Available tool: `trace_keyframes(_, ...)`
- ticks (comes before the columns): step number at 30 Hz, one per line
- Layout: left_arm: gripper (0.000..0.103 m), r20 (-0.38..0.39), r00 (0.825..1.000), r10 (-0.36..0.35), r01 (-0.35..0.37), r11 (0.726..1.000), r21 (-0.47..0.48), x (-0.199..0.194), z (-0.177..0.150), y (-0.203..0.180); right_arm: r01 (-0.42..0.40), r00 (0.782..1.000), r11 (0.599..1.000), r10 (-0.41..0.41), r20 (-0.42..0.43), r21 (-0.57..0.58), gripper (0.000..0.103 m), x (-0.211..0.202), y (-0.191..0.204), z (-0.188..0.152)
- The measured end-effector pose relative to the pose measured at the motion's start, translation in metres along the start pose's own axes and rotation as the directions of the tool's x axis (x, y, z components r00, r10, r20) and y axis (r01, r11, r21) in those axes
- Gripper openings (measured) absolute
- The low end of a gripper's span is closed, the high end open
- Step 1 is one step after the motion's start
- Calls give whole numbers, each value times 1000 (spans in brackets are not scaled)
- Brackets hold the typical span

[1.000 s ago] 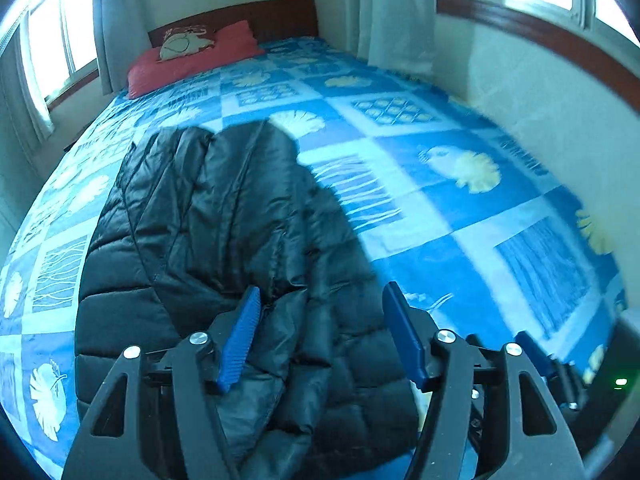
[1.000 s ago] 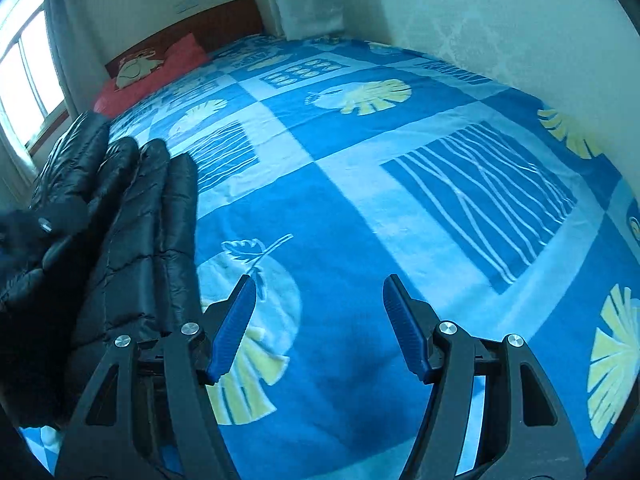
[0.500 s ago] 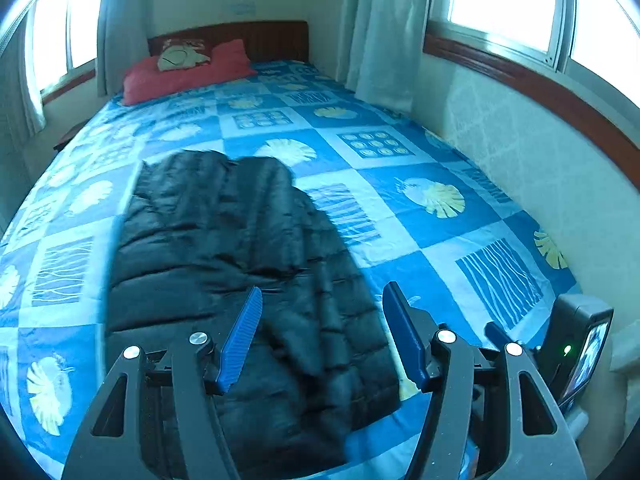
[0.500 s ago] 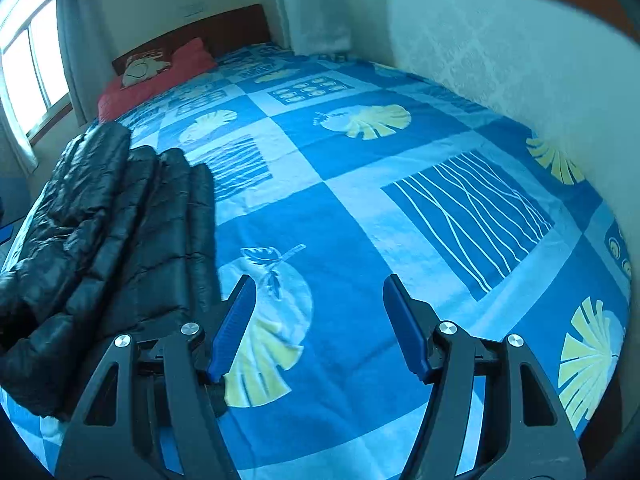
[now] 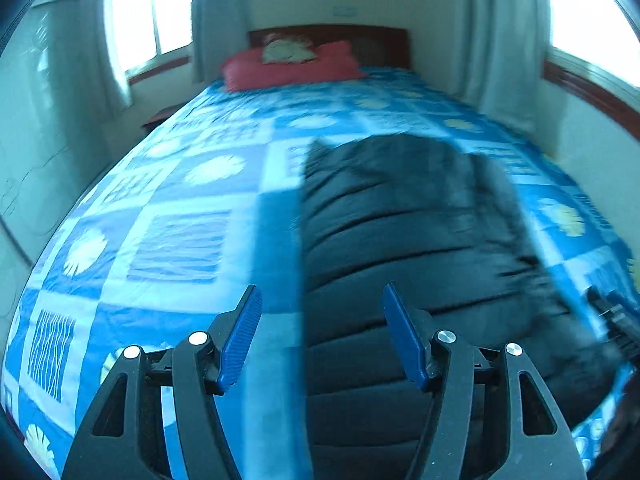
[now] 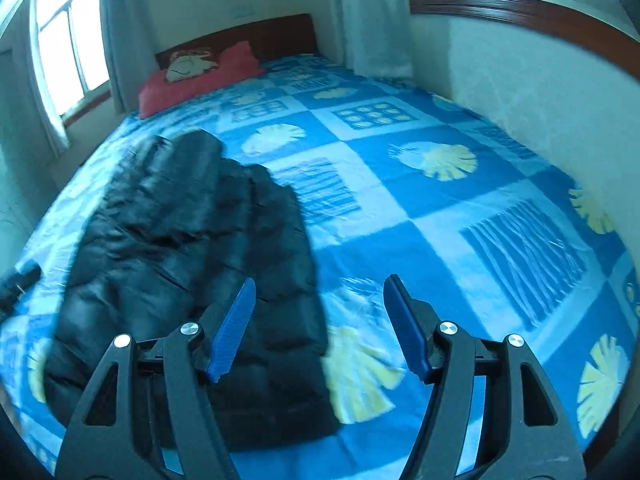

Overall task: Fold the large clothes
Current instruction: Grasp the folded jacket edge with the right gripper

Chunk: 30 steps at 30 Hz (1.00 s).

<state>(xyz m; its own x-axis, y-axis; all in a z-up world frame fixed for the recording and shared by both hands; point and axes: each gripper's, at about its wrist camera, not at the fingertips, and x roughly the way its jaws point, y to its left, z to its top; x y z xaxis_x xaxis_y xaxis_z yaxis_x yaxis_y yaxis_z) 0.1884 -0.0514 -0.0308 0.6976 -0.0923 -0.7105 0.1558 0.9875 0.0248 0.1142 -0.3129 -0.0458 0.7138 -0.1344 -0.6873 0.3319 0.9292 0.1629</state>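
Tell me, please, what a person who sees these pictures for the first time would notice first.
The eye goes first to the black puffer jacket, lying bunched on the near left part of the blue patterned bedspread. Next comes the red pillow at the far end, against the dark wooden headboard. In the foreground, the right gripper and the left gripper both stand open with blue pads, holding nothing.

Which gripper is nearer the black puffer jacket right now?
Left, by my read. The left gripper hovers open over the black puffer jacket at its left edge; the right gripper, also open, hangs off its right edge above the bedspread.
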Motion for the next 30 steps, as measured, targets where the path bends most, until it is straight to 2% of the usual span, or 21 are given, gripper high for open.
trace_keyframes(3,62,-45,999,13,-15,999,-39,18,-10,21,-105,994,994,106,-36,36,73,8,15,8)
trace_keyframes(5,62,-65,998,12,-15,999,-52,27,-18,28,-144,986,988,147,-72,49,78,18,24,9)
trace_keyframes(12,62,-83,997,0,-5,998,-60,40,-35,28,-153,974,987,159,-164,44,78,46,48,-5)
trace_keyframes(13,62,-81,997,0,-5,998,-61,41,-35,28,-156,972,987,161,-170,41,76,48,50,-7)
trace_keyframes(14,62,-81,997,-6,1,998,-64,41,-35,28,-176,967,983,181,-181,44,61,51,50,-7)
trace_keyframes(15,62,-81,997,-12,6,998,-66,42,-36,28,-184,963,982,189,-190,47,50,53,50,-8)
trace_keyframes(16,62,-81,997,-15,9,998,-68,42,-36,28,-188,962,981,193,-192,45,45,54,50,-9)
trace_keyframes(17,62,-78,997,-19,13,998,-69,42,-36,28,-199,961,979,202,-187,33,34,53,52,-8)
trace_keyframes(18,62,-76,997,-20,15,997,-69,41,-36,28,-199,964,980,199,-175,20,28,50,53,-7)
trace_keyframes(21,62,-65,997,-49,44,995,-85,34,-31,30,-138,986,990,134,-95,-33,20,33,50,2)
trace_keyframes(23,62,-43,997,-70,66,993,-97,26,-26,30,-86,994,995,83,-69,-54,19,28,42,9)
trace_keyframes(26,62,-9,993,-119,117,988,-98,20,-21,23,-32,996,998,27,-90,-53,18,41,23,11)
trace_keyframes(30,63,-40,988,-149,146,987,-66,37,-24,-1,24,992,995,-36,-121,-101,20,68,10,-5)
